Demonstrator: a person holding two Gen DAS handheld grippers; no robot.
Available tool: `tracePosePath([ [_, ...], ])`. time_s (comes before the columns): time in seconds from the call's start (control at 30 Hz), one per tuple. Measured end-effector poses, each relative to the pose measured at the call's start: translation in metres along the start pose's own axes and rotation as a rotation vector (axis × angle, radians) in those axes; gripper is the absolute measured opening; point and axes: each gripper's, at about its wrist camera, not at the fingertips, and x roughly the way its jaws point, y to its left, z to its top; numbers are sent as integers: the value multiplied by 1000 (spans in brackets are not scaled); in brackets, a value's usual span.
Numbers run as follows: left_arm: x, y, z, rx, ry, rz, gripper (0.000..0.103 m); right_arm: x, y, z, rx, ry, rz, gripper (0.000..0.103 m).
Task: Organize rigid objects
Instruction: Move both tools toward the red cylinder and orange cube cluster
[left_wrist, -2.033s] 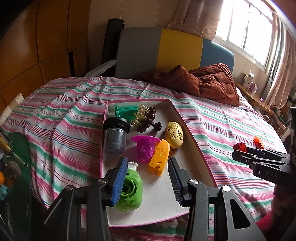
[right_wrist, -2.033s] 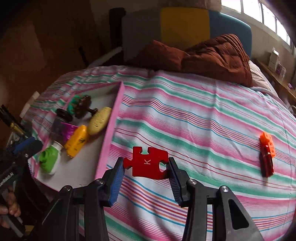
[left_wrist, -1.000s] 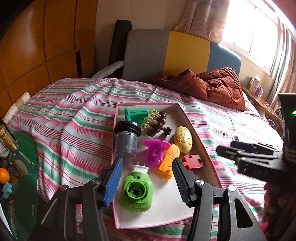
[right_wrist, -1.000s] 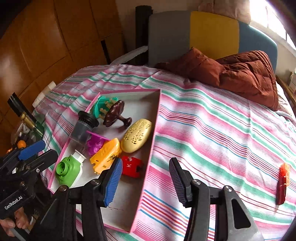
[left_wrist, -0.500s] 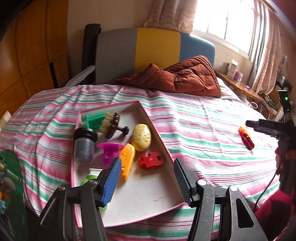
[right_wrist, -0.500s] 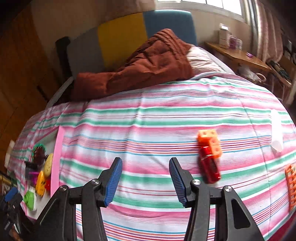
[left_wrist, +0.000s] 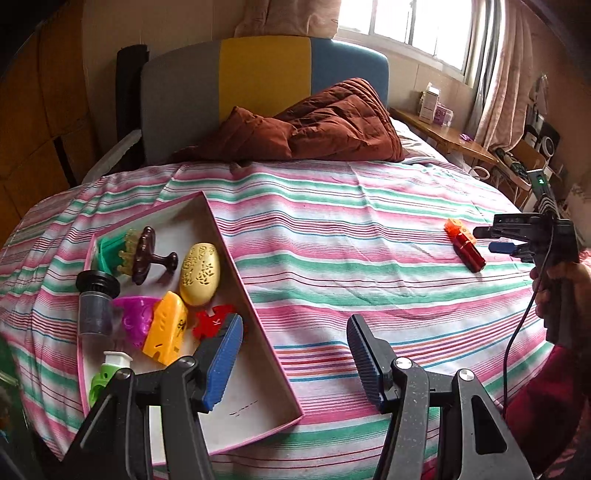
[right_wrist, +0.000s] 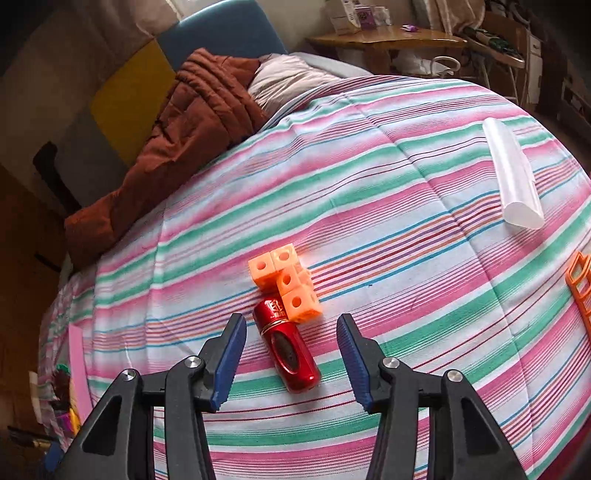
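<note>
**Right gripper poised over the red cylinder, left gripper by the tray**

Our right gripper (right_wrist: 291, 356) has its jaws spread with nothing pinched; the red cylinder (right_wrist: 287, 349) lies on the bed between the fingers, apart from both pads. Touching the cylinder's far end is a cluster of orange cubes (right_wrist: 286, 280). Further off on the striped bedspread (right_wrist: 388, 206) we see a clear plastic tube (right_wrist: 511, 177) and, at the right edge, part of an orange frame piece (right_wrist: 580, 286).

Our left gripper (left_wrist: 295, 354) is also spread and empty, hovering over the near right edge of the pink-rimmed tray (left_wrist: 255, 306). Inside the tray lie a red puzzle piece (left_wrist: 212, 321), an orange shell (left_wrist: 166, 328), a yellow egg-shaped case (left_wrist: 199, 273), a purple piece (left_wrist: 133, 319), a dark cylinder (left_wrist: 95, 302), a brown knobbed piece (left_wrist: 146, 254), a green comb-like part (left_wrist: 110, 253) and a green plug (left_wrist: 107, 376). A brown quilt (left_wrist: 314, 125) is bunched at the headboard.
</note>
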Motion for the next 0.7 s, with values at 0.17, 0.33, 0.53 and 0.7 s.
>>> tracePosePath([
  [0.17, 16, -16, 4, 25, 33, -21, 60, 26, 21, -10, -142, 71, -103, 46],
  [0.33, 30, -28, 14, 41, 47, -44, 60, 33, 36, -17, -237, 97, -62, 26],
  [0.53, 50, -47, 26, 63, 73, -86, 60, 34, 65, -32, -359, 170, 117, 26],
  [0.7, 69, -69, 33, 71, 113, -141, 62, 33, 52, -23, -208, 213, 168, 43],
])
